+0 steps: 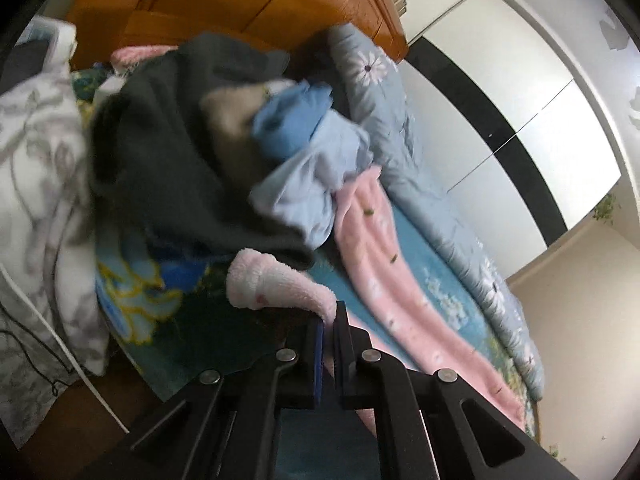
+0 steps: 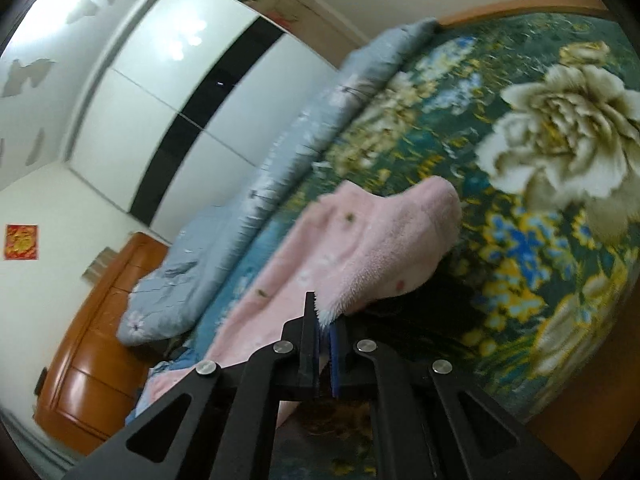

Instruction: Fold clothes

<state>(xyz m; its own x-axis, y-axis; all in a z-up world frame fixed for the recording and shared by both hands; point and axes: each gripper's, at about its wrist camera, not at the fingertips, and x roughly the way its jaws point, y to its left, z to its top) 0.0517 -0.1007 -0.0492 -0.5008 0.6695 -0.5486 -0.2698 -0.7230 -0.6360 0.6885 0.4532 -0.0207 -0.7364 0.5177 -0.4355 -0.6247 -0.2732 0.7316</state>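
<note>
Both tongs, left tongs (image 1: 329,316) and right tongs (image 2: 323,312), pinch the pink fleece garment (image 2: 352,248) above the bed (image 2: 500,248), its fold barely begun, heaped clothes (image 1: 192,152) untouched.

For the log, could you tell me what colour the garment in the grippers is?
Pale pink and fluffy, the pink garment shows best in the right wrist view.

We see soft, even indoor light, brightest on the glossy white wardrobe doors (image 2: 168,92), which carry a glare patch in the right wrist view. Motion blur smears the dark green fleece garment (image 1: 160,152) and the green floral bedspread (image 2: 520,240). Fisheye bending curves both views, with black vignetted corners
</note>
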